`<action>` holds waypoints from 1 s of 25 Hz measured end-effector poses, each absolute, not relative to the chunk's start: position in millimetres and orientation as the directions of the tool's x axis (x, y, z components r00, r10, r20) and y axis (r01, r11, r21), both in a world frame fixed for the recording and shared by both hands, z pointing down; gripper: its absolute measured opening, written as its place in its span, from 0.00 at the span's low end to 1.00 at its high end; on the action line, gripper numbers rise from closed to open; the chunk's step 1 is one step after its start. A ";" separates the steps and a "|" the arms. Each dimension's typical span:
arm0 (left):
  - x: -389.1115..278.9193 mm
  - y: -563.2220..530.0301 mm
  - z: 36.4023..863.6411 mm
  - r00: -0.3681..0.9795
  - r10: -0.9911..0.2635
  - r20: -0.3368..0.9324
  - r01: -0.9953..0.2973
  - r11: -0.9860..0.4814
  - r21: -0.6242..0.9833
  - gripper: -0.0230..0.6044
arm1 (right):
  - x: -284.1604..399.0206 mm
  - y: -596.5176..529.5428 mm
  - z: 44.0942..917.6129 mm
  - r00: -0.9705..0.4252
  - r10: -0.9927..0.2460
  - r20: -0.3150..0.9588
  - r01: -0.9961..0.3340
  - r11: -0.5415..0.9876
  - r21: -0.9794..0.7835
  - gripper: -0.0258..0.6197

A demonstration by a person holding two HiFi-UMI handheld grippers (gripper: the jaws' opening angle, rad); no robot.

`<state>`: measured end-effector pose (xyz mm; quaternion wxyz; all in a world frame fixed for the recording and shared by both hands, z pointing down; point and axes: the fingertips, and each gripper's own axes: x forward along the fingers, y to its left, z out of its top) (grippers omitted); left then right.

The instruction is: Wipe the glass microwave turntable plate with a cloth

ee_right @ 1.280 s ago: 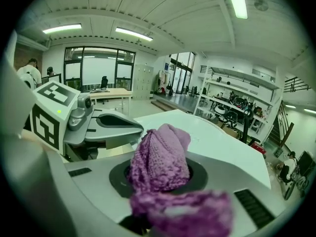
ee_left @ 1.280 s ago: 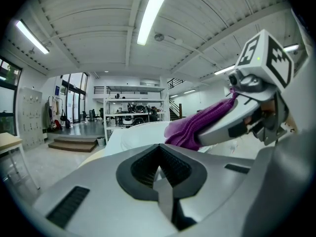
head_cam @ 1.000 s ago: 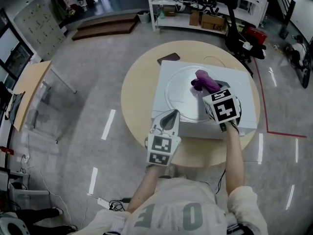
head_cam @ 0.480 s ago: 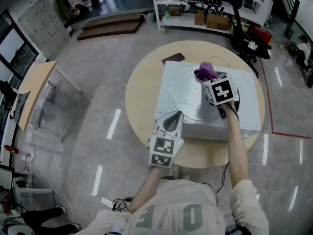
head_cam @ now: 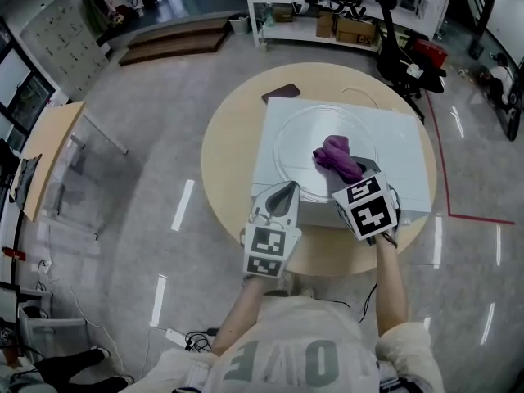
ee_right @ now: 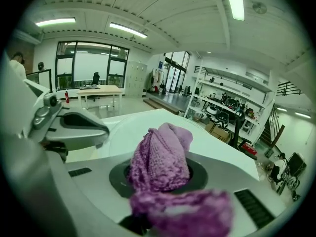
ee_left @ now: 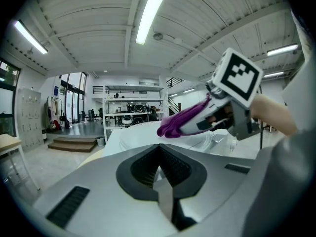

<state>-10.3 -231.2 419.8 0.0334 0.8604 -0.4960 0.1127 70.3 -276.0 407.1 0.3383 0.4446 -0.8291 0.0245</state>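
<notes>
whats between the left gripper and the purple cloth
Only bare glass of the turntable plate lies between the left gripper and the purple cloth, clearest in the head view.

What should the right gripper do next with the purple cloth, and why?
Probably sweep the cloth leftward over the glass plate. The right gripper is shut on the cloth near the plate's middle, and the plate's left part lies uncovered. The left gripper sits shut and empty, close to the plate's near rim.
</notes>
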 end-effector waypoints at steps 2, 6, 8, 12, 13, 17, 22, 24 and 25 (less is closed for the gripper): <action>-11.0 -231.2 419.1 0.482 -0.846 0.228 -0.861 -0.506 -0.053 0.04 | 63.4 -253.1 407.6 -0.390 -0.713 0.582 -0.743 0.617 0.258 0.11; -10.1 -231.9 418.7 0.486 -0.843 0.232 -0.860 -0.508 -0.047 0.03 | 58.5 -223.0 408.7 -0.403 -0.701 0.589 -0.733 0.632 0.251 0.11; -10.2 -231.6 419.5 0.489 -0.842 0.230 -0.858 -0.511 -0.048 0.03 | 56.5 -212.6 409.0 -0.403 -0.704 0.584 -0.726 0.635 0.264 0.11; -9.6 -231.6 419.7 0.491 -0.840 0.232 -0.857 -0.513 -0.045 0.04 | 53.8 -202.7 408.6 -0.398 -0.710 0.581 -0.712 0.639 0.293 0.11; -9.2 -231.7 419.8 0.490 -0.840 0.232 -0.858 -0.512 -0.045 0.03 | 53.9 -201.9 409.0 -0.398 -0.709 0.582 -0.711 0.639 0.293 0.11; -8.8 -232.4 420.7 0.490 -0.839 0.236 -0.858 -0.512 -0.041 0.04 | 55.6 -204.7 409.0 -0.408 -0.703 0.583 -0.707 0.647 0.285 0.11; -7.1 -231.9 422.5 0.491 -0.839 0.236 -0.857 -0.513 -0.040 0.03 | 83.7 -251.0 384.4 -0.389 -0.749 0.537 -0.754 0.593 0.281 0.11; -8.5 -231.6 422.1 0.489 -0.840 0.235 -0.858 -0.512 -0.042 0.03 | 100.3 -286.9 372.3 -0.337 -0.788 0.515 -0.779 0.540 0.317 0.11; -9.0 -231.6 422.0 0.488 -0.841 0.235 -0.859 -0.510 -0.043 0.03 | 107.4 -304.7 369.8 -0.311 -0.799 0.514 -0.790 0.518 0.328 0.11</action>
